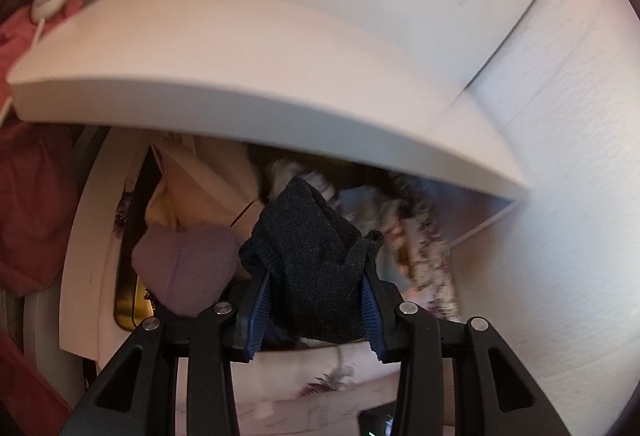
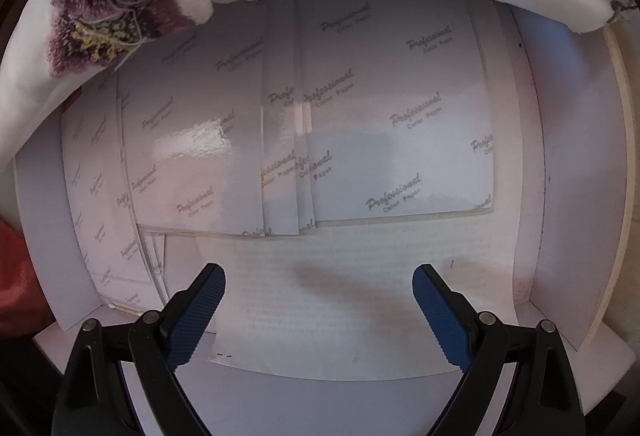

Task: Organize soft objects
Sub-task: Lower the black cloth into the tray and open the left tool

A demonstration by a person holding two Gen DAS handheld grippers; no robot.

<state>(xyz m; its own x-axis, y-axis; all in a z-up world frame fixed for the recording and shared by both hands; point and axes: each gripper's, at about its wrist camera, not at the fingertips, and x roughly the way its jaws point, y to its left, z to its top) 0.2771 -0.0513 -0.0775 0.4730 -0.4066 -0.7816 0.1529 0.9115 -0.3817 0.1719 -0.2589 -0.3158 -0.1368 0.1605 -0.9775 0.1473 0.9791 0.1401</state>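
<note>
Soft goods: dark knit cloth (image 1: 316, 268), in left gripper (image 1: 316, 316)
Left tilted downward, clamped on cloth near mauve hat (image 1: 184, 268); right gripper (image 2: 320, 312) steeply down, jaws apart, over paper sheets (image 2: 396, 116).

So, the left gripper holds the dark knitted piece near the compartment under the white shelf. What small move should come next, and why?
Probably carry the dark knitted piece a little further forward into the opening under the white shelf, beside the purple knit. The left gripper has its pads pressed on it, and it hangs in front of the other soft things there. The right gripper is open and holds nothing.
</note>
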